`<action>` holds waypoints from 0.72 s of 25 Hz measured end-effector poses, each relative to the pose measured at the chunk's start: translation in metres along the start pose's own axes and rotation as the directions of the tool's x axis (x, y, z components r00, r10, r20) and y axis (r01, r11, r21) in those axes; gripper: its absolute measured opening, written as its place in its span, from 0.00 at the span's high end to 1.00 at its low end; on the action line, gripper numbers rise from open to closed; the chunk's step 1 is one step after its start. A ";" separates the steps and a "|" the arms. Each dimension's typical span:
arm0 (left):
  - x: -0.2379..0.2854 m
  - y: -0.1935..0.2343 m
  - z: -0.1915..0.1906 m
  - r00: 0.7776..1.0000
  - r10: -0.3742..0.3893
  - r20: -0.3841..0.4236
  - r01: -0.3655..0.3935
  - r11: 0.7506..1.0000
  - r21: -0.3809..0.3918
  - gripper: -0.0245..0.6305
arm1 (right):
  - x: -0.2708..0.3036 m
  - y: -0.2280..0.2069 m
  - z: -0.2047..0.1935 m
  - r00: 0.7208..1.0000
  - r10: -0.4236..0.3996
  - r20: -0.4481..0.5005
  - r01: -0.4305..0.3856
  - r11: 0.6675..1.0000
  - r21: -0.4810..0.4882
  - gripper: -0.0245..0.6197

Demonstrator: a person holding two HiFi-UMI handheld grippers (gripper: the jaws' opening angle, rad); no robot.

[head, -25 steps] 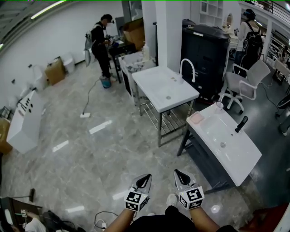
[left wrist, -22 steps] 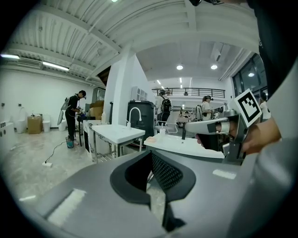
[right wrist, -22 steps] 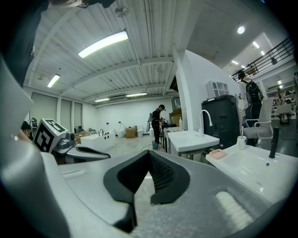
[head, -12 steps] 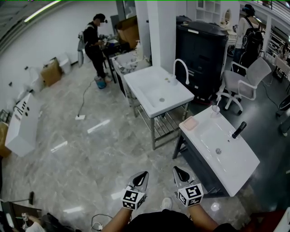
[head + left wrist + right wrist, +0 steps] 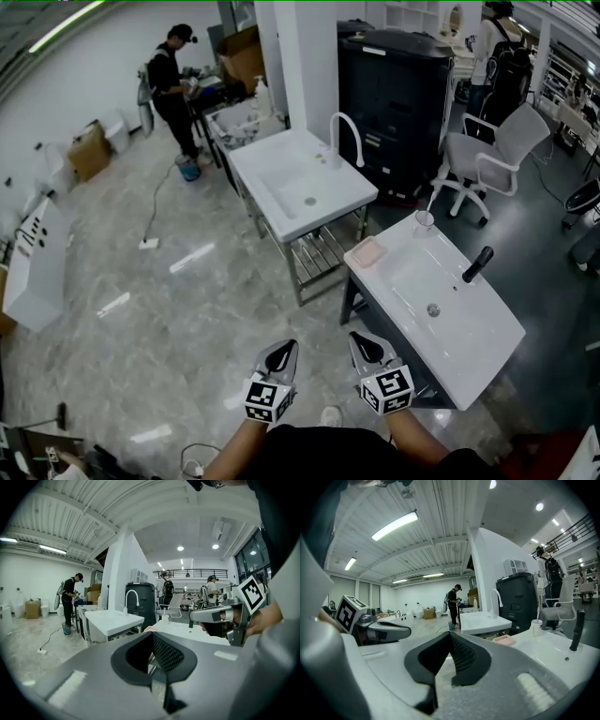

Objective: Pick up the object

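While the left gripper [image 5: 280, 349] and the right gripper [image 5: 364, 343] both hang low in front of the person with jaws pressed together on nothing, the pick-up looks not yet begun: the approach to the near sink [image 5: 469, 328], the opening and the grasp are all left. Which thing is meant I cannot tell. Likeliest are the pink soap dish [image 5: 367, 251], lying flat at the sink's left corner, its long axis too small to read, and the cup [image 5: 424, 220] at the far corner, upright, mouth up, long axis vertical
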State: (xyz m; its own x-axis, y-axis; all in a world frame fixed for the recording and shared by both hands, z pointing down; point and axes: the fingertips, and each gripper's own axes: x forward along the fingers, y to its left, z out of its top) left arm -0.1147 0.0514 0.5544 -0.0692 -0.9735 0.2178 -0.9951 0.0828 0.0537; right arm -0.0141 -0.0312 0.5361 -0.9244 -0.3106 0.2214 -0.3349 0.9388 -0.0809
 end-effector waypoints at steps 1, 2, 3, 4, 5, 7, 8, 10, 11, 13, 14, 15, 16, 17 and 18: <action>0.005 -0.002 0.002 1.000 0.001 0.004 -0.001 1.000 -0.001 0.93 | 0.001 -0.005 0.000 1.000 0.002 -0.003 -0.002 1.000 -0.003 0.96; 0.010 -0.003 0.002 1.000 0.003 0.004 -0.003 1.000 -0.002 0.93 | 0.001 -0.010 0.000 1.000 0.003 -0.004 -0.003 1.000 -0.005 0.96; 0.014 -0.003 0.002 1.000 0.004 0.002 -0.004 1.000 -0.004 0.93 | 0.002 -0.014 0.001 1.000 0.003 -0.003 -0.003 1.000 -0.005 0.96; 0.017 -0.004 0.002 1.000 0.004 -0.002 -0.004 1.000 -0.008 0.93 | 0.003 -0.017 0.002 1.000 0.002 0.000 -0.002 1.000 -0.004 0.96; 0.021 -0.004 0.003 1.000 0.002 -0.005 -0.002 1.000 -0.011 0.93 | 0.004 -0.021 0.004 1.000 0.001 0.003 -0.001 1.000 -0.003 0.96; 0.029 -0.004 0.005 1.000 -0.002 -0.009 0.002 1.000 -0.014 0.93 | 0.006 -0.028 0.006 1.000 -0.002 0.004 0.002 1.000 0.000 0.96; 0.034 -0.003 0.005 1.000 -0.003 -0.012 0.003 1.000 -0.014 0.93 | 0.009 -0.032 0.006 1.000 -0.004 0.003 0.004 1.000 0.003 0.96; 0.045 0.001 0.006 1.000 -0.009 -0.020 0.009 1.000 -0.014 0.93 | 0.014 -0.040 0.006 1.000 -0.010 0.003 0.010 1.000 0.008 0.96; 0.051 0.002 0.005 1.000 -0.015 -0.024 0.015 1.000 -0.014 0.93 | 0.016 -0.044 0.007 1.000 -0.013 0.005 0.013 1.000 0.010 0.96; 0.066 0.005 0.005 0.999 -0.031 -0.029 0.030 0.999 -0.016 0.93 | 0.023 -0.053 0.009 1.000 -0.024 0.008 0.024 1.000 0.013 0.96; 0.073 0.007 0.005 0.999 -0.039 -0.031 0.038 0.999 -0.017 0.93 | 0.026 -0.058 0.009 0.999 -0.031 0.007 0.031 0.999 0.015 0.96; 0.081 0.008 0.005 0.998 -0.048 -0.033 0.047 0.999 -0.018 0.93 | 0.029 -0.063 0.009 0.999 -0.040 0.005 0.040 0.999 0.017 0.96; 0.088 0.009 0.006 0.998 -0.057 -0.033 0.057 0.998 -0.020 0.93 | 0.033 -0.068 0.010 0.999 -0.049 0.002 0.049 0.999 0.019 0.96; 0.096 0.011 0.008 0.997 -0.067 -0.033 0.067 0.998 -0.022 0.93 | 0.037 -0.073 0.011 0.998 -0.058 -0.001 0.058 0.998 0.021 0.96; 0.103 0.013 0.011 0.996 -0.079 -0.034 0.078 0.997 -0.022 0.93 | 0.040 -0.078 0.013 0.998 -0.068 -0.003 0.068 0.997 0.021 0.96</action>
State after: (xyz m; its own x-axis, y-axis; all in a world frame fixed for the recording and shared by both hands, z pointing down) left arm -0.1351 -0.0505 0.5666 0.0115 -0.9693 0.2455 -0.9957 0.0114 0.0919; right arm -0.0276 -0.1190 0.5390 -0.8989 -0.3733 0.2296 -0.4008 0.9121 -0.0864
